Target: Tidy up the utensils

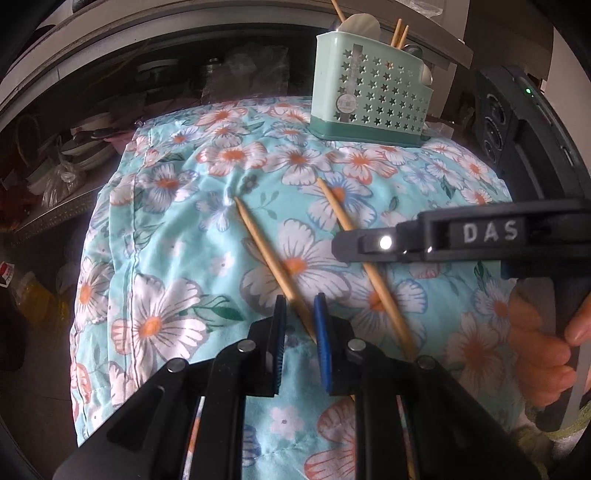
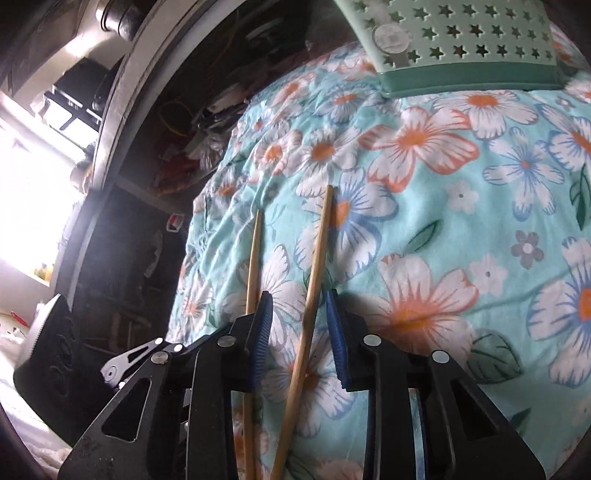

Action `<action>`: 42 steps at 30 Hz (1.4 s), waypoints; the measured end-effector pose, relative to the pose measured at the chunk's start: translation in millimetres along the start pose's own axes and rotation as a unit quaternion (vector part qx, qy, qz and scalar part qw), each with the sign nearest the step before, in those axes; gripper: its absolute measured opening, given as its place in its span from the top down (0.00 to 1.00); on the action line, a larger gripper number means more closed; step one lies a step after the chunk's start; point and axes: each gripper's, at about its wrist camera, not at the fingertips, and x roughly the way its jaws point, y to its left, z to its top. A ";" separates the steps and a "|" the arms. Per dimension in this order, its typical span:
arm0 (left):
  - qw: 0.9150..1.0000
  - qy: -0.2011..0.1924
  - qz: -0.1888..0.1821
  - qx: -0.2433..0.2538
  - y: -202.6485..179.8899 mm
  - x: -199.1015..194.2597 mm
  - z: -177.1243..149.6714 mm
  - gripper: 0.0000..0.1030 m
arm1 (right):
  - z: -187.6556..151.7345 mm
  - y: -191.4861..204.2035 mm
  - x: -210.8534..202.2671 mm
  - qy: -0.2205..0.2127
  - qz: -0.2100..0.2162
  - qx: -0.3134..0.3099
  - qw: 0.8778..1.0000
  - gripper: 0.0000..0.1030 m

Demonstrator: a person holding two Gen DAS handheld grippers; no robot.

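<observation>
Left tongs (image 1: 301, 332): narrow gap, pads not pressing. The left stick (image 1: 266, 251) runs between them, close against the right-hand pad, and lies on the cloth.

Right tongs (image 2: 299, 328): narrow gap, somewhat wider than the stick inside it. The right stick (image 2: 317, 251) lies between the pads with clearance on both sides. Nothing is gripped. A hand (image 1: 546, 350) holds this tool's handle at 4 o'clock in the left view.

Cloth (image 1: 166, 229): floral, turquoise, wrinkled. It covers the bench and carries all the items.

Caddy (image 1: 369, 92): pale green, star-punched, darker base. It stands upright at the far edge of the cloth, at 1 o'clock in the left view and at 1 o'clock, cropped, in the right view. It is well apart from both loose sticks. It holds a spoon (image 1: 360, 26) and several chopsticks (image 1: 399, 35).

Loose sticks: two, side by side, not touching, tips towards 11 o'clock in the left view. In the right view the left stick passes outside the left pad.
</observation>
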 end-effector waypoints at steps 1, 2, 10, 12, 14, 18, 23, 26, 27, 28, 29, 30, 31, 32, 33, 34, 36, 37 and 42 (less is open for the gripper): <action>1.000 0.001 -0.004 -0.005 0.1 0.3 -0.2 0.86 | -1.5 -1.3 -0.1 -0.002 -0.006 -0.002 1.000 0.92; 1.000 0.005 -0.012 -0.014 1.3 1.3 0.1 0.87 | -3.1 -5.4 -2.2 -0.004 0.000 0.005 1.000 0.93; 0.997 0.024 -0.057 -0.040 -11.9 7.7 -0.6 0.87 | -23.5 -64.4 -66.5 -0.052 -0.062 0.036 0.996 0.96; 0.997 0.029 -0.068 -0.034 -22.9 10.5 -0.7 0.87 | -32.4 -86.3 -86.2 -0.065 -0.082 0.057 0.993 0.96; 0.995 0.038 -0.086 -0.028 -35.0 13.5 -1.4 0.87 | -42.4 -106.3 -105.6 -0.077 -0.096 0.078 0.989 0.96; 0.993 0.050 -0.110 -0.005 -57.6 17.6 -0.3 0.87 | -63.2 -137.4 -137.2 -0.100 -0.110 0.115 0.982 0.96; 0.992 0.065 -0.100 0.030 -72.2 28.6 17.5 0.82 | -67.7 -137.9 -139.2 -0.097 -0.103 0.105 0.984 0.92; 0.993 0.067 -0.086 0.056 -77.8 39.8 29.3 0.81 | -61.4 -132.1 -132.4 -0.094 -0.106 0.092 0.986 0.87; 0.993 0.065 -0.076 0.065 -80.6 44.2 34.5 0.81 | -57.6 -126.9 -126.8 -0.093 -0.107 0.089 0.986 0.86; 0.993 0.063 -0.067 0.075 -82.1 48.1 38.3 0.81 | -54.1 -125.5 -124.5 -0.092 -0.108 0.087 0.986 0.85; 0.993 0.060 -0.057 0.085 -84.7 51.6 42.1 0.81 | -50.4 -123.1 -120.3 -0.092 -0.111 0.084 0.986 0.84; 0.993 0.057 -0.049 0.095 -87.1 54.1 45.1 0.81 | -46.8 -122.3 -118.2 -0.090 -0.115 0.080 0.986 0.84; 0.992 0.054 -0.036 0.108 -90.8 57.6 48.2 0.81 | -43.5 -121.4 -116.1 -0.089 -0.119 0.077 0.986 0.83; 0.991 0.051 -0.026 0.120 -94.9 61.0 50.6 0.81 | -40.0 -121.1 -113.8 -0.088 -0.123 0.074 0.986 0.83; 0.990 0.049 -0.019 0.129 -96.1 62.5 52.4 0.81 | -37.9 -121.7 -112.0 -0.087 -0.126 0.072 0.986 0.84; 0.990 0.047 -0.014 0.135 -98.5 64.1 54.2 0.81 | -35.1 -122.4 -109.8 -0.087 -0.129 0.071 0.985 0.84; 0.988 0.044 -0.002 0.151 -104.9 66.5 56.6 0.81 | -31.3 -123.9 -107.1 -0.087 -0.134 0.070 0.985 0.86; 0.987 0.044 0.003 0.157 -107.8 67.5 57.6 0.82 | -28.8 -124.3 -105.5 -0.088 -0.136 0.070 0.984 0.86; 0.985 0.044 0.010 0.167 -113.5 71.6 61.6 0.83 | -18.7 -125.9 -99.6 -0.090 -0.145 0.068 0.983 0.94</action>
